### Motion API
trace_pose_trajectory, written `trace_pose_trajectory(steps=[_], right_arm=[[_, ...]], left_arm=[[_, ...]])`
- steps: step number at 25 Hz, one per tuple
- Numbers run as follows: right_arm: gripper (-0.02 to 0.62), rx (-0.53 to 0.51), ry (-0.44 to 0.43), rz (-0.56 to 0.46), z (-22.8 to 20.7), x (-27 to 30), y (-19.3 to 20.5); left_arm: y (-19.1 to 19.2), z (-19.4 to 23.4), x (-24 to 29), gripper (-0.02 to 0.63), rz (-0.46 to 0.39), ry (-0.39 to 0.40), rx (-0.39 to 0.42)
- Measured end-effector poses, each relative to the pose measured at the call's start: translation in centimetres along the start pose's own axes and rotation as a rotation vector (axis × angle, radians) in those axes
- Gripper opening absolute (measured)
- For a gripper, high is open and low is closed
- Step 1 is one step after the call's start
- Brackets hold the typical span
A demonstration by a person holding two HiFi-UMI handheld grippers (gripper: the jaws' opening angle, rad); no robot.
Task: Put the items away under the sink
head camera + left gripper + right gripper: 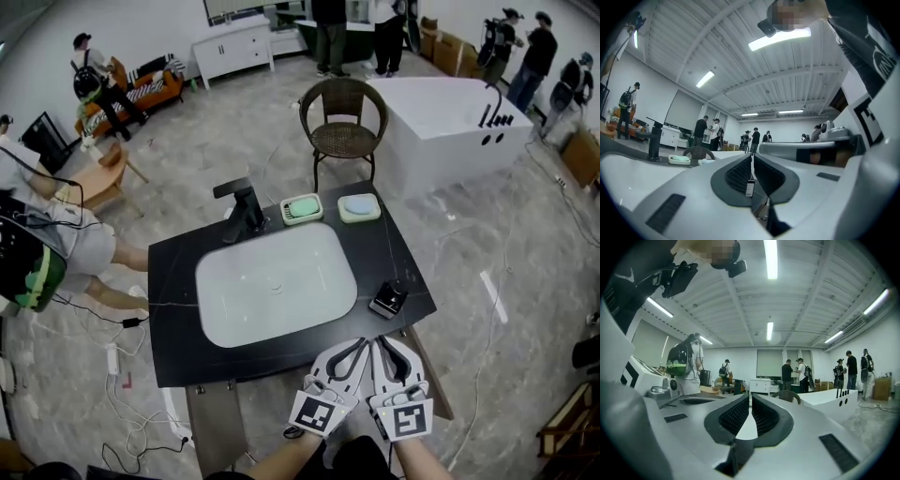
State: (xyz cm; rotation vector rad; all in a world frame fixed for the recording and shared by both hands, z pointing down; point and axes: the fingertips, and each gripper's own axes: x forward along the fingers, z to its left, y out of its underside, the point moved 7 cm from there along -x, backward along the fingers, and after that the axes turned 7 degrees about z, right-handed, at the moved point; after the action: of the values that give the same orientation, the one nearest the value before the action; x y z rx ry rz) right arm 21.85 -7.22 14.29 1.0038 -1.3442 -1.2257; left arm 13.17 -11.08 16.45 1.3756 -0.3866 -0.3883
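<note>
A black vanity top (178, 319) holds a white sink basin (275, 281) and a black faucet (242, 211). Behind the basin sit a green soap in its dish (302, 208) and a blue soap in its dish (359, 207). A small black object (388, 299) lies at the front right corner. My left gripper (359, 347) and right gripper (382, 345) hover side by side at the counter's front edge, pointing level across it. Both are shut with nothing held. In the left gripper view the pads (740, 173) meet; the right gripper view shows the same for its pads (736, 416).
A wicker chair (343, 127) stands behind the vanity, with a white bathtub (450, 122) to its right. A person sits on the floor at the left (66, 244), near cables and a power strip (117, 361). Several people stand at the far wall.
</note>
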Motion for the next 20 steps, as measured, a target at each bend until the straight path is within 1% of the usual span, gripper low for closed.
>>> trace_pose_trajectory(steps=[4, 7, 9, 12, 15, 16, 17, 18, 20], right_arm=[[0.04, -0.011, 0.018, 0.057, -1.4, 0.6, 0.3], [0.04, -0.01, -0.003, 0.089, -3.3, 1.5, 1.2], [0.04, -0.01, -0.023, 0.105, -4.5, 1.9, 1.7], [0.041, -0.012, -0.05, 0.146, -6.4, 2.8, 2.4], [0.041, -0.027, -0.092, 0.148, -8.3, 3.5, 2.9], [0.041, -0.03, -0.106, 0.15, -8.8, 3.6, 3.2], [0.041, -0.031, -0.12, 0.158, -9.3, 3.8, 3.4], [0.043, -0.03, -0.133, 0.167, -9.8, 4.2, 3.6], [0.054, -0.023, -0.16, 0.178, -10.9, 4.9, 3.9]], left_arm=[[0.2, 0.2, 1.7, 0.009, 0.034, 0.023, 0.0], [1.2, 0.5, 3.4, 0.009, 0.054, 0.017, -0.001], [2.1, 0.6, 4.3, 0.011, 0.075, 0.0, -0.009], [3.0, 0.9, 5.7, 0.011, 0.113, -0.042, 0.008], [3.7, 0.9, 7.0, 0.011, 0.118, -0.088, -0.013], [3.8, 0.8, 7.3, 0.018, 0.118, -0.097, -0.016], [3.9, 0.7, 7.7, 0.05, 0.12, -0.106, -0.019], [4.0, 0.7, 8.1, 0.099, 0.122, -0.114, -0.024], [4.2, 0.6, 8.8, 0.109, 0.13, -0.135, -0.035]])
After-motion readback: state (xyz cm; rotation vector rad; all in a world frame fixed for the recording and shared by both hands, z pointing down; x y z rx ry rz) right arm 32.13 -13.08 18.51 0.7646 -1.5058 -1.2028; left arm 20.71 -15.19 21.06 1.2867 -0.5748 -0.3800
